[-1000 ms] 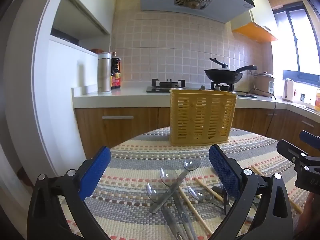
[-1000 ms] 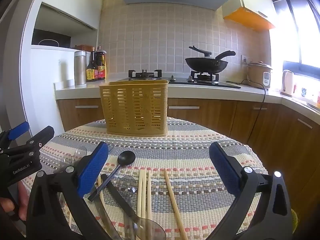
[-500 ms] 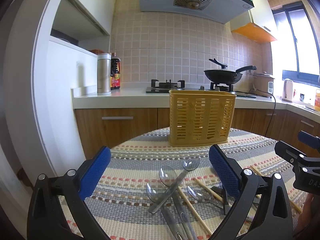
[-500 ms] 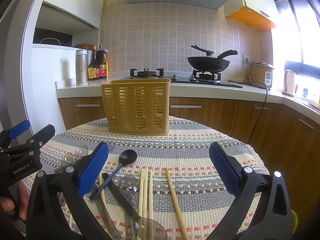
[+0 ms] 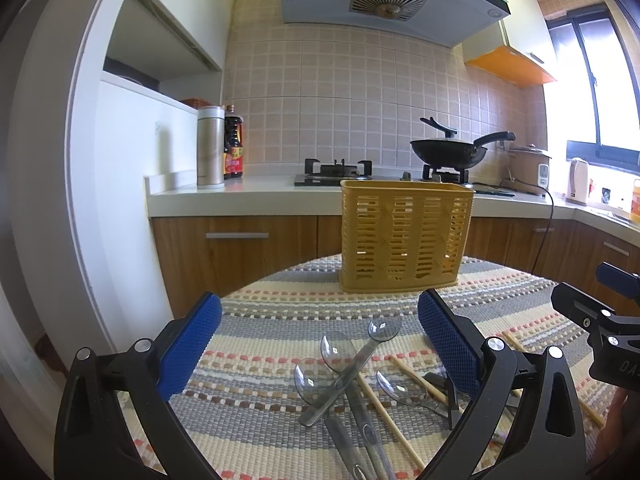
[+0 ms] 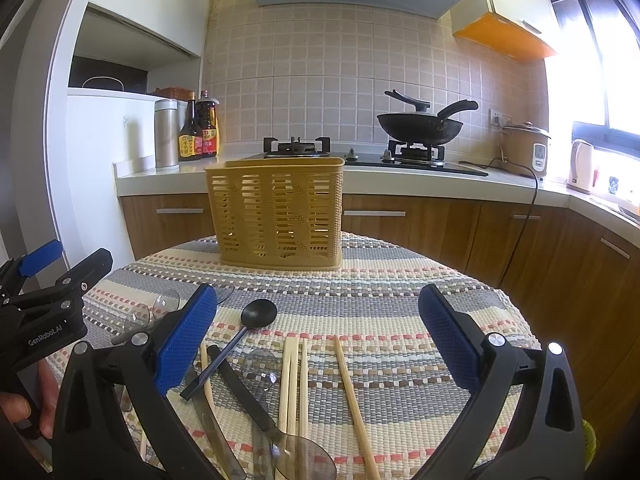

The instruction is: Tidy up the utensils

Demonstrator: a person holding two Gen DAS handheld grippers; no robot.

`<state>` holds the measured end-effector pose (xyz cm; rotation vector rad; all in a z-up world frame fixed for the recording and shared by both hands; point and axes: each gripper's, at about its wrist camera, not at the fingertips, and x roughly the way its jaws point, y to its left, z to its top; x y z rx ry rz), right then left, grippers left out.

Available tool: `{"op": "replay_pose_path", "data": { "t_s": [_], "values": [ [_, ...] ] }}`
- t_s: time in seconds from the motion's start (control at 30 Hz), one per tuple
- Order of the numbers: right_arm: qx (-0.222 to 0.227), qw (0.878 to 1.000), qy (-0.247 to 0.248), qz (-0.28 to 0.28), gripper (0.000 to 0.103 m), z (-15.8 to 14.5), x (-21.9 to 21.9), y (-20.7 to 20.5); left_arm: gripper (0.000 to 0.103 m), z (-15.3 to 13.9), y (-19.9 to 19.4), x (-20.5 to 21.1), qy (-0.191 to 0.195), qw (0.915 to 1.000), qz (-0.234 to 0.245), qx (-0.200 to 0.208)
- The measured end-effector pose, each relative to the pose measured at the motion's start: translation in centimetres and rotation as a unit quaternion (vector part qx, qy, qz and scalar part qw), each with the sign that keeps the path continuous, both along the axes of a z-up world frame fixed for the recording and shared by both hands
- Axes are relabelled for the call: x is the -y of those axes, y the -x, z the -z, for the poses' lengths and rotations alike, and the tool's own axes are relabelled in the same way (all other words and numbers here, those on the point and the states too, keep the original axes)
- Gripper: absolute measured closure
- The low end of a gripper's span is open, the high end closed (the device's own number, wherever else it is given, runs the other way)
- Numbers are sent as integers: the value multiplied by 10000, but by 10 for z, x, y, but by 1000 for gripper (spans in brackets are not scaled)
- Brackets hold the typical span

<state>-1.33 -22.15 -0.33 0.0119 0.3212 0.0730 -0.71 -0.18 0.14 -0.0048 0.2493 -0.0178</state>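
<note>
Jaws on both units are standing wide apart and gripping nothing. We are holding the left gripper point(image 5: 320, 344) above a crossed pile of clear plastic spoons point(image 5: 340, 364), which are lying on the striped woven mat point(image 5: 260, 312) covering the counter. We are holding the right gripper point(image 6: 318, 340) above a black spoon point(image 6: 256, 316), a group of wooden chopsticks point(image 6: 294, 384) lying side by side, and one separate chopstick point(image 6: 352, 392) just to their right. A dark-handled utensil point(image 6: 240, 384) is lying diagonally beneath the black spoon's handle; we cannot tell its type. We are seeing the yellow slotted utensil basket point(image 6: 278, 212) standing upright at the far edge of the mat, well apart from the loose utensils; through its slots we cannot tell whether it holds anything. In the right wrist view, a hand point(image 6: 24, 404) is showing at the lower left edge, wrapped around the left gripper's handle.
</note>
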Motion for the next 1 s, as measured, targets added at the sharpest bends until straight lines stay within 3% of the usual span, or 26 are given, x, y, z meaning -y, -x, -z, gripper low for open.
{"op": "replay_pose_path", "data": {
  "t_s": [0.8,0.9,1.0],
  "values": [
    [8,9997,-109,206,7,-1,6,0,7,1,-4,-6,208,9997,84,-109],
    [9,9995,-111,304,7,-2,7,0,7,2,-9,-11,359,9988,232,-233],
    [-169,9992,-114,346,7,-2,10,-7,8,-2,-28,-19,415,9938,671,-779]
  ]
}}
